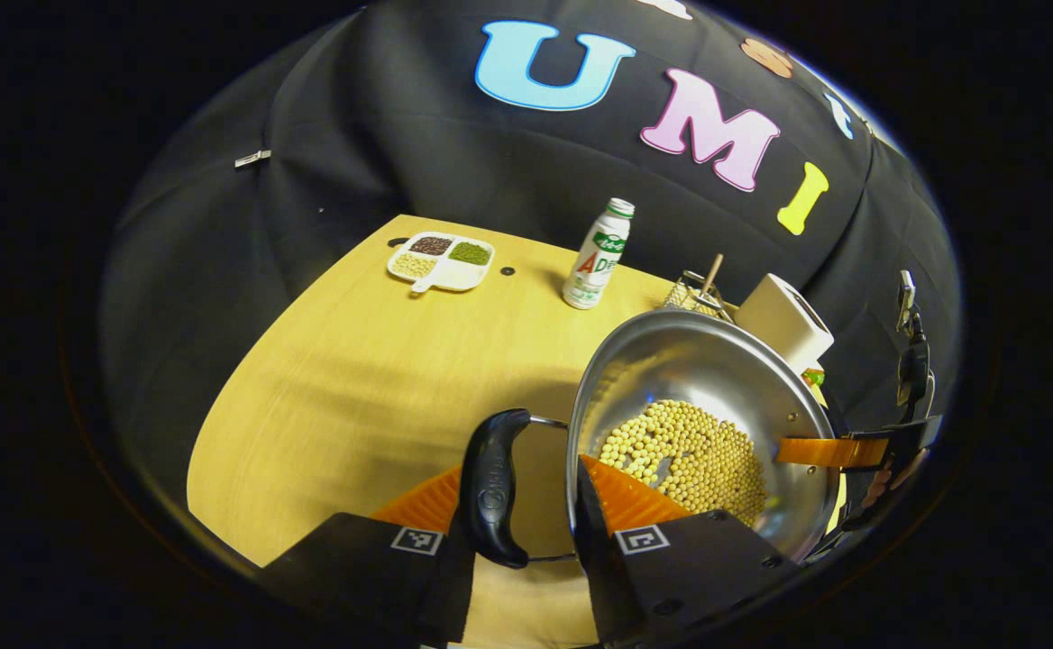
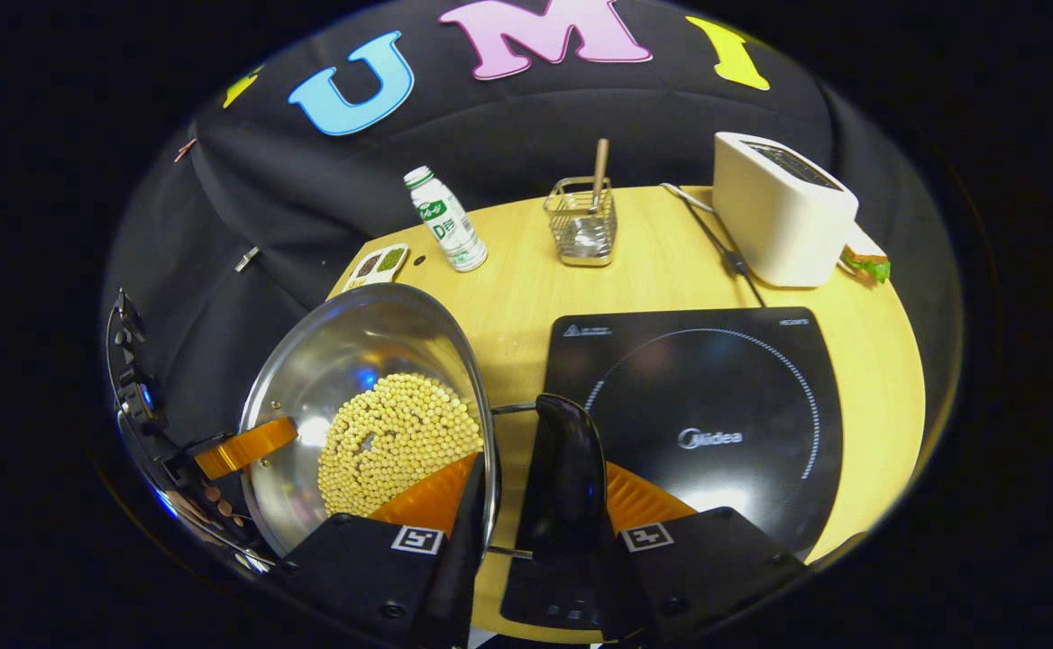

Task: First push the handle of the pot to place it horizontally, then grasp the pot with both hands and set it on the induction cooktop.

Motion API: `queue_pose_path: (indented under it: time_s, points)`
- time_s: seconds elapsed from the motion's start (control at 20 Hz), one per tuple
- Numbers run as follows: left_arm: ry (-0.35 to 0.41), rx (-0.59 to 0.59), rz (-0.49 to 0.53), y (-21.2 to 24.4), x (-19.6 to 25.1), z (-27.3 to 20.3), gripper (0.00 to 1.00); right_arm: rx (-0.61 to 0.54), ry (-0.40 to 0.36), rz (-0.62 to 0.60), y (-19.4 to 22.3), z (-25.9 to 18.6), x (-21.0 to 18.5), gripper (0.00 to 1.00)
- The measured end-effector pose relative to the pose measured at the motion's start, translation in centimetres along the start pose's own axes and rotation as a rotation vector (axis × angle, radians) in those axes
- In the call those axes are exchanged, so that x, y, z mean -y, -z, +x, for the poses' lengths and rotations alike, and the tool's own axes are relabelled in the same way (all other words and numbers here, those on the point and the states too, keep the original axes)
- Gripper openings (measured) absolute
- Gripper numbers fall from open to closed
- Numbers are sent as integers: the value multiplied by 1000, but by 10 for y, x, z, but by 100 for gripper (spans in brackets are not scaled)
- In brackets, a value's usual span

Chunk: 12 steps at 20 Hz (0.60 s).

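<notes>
Steel pot of yellow beans [image 2: 373, 406] airborne; left gripper [image 1: 526, 505] and right gripper [image 2: 540, 505] each clamp black side handle. Keep level; lower onto black induction cooktop [image 2: 716, 397] beyond right fingers.

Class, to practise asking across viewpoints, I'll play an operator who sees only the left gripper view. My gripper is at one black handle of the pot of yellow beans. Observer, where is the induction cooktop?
Observer: The induction cooktop lies flat on the table, right beside the pot, on the right gripper's side.
Operator: How does the right gripper sit on the pot?
Observer: The right gripper straddles the second black handle, with one finger inside the pot's wall and the other outside the handle.
Operator: Anything behind the cooktop?
Observer: A dark cord runs along the table from the toaster.
</notes>
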<state>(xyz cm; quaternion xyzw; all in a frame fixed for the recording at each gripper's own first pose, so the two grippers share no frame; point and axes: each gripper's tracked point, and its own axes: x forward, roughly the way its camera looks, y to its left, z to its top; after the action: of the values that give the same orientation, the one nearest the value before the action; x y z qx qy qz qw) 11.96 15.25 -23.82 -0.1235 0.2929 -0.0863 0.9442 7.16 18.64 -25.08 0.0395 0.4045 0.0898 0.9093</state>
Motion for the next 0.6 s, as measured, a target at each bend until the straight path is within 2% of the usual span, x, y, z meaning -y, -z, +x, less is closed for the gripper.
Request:
queue_pose_path:
  time_s: [0.15,0.2,0.25,0.3,0.35,0.4,0.55,0.6]
  points:
    - [18,5,16,-2,39,4,55,16,14,7,-8,-19,32,52]
    - [28,5,27,-2,52,7,54,23,20,6,-10,-25,44,57]
    - [37,5,36,-2,64,10,55,36,26,10,-13,-30,56,52]
    - [46,6,41,-2,77,12,54,43,32,13,-15,-35,67,57]
    - [52,4,48,-2,88,15,54,48,37,21,-17,-39,79,52]
    - [58,4,56,-2,99,19,54,48,42,30,-18,-42,90,56]
    - [71,-3,72,1,131,29,57,49,55,47,-21,-51,117,56]
    - [75,-6,75,3,140,32,54,52,58,51,-22,-54,125,56]
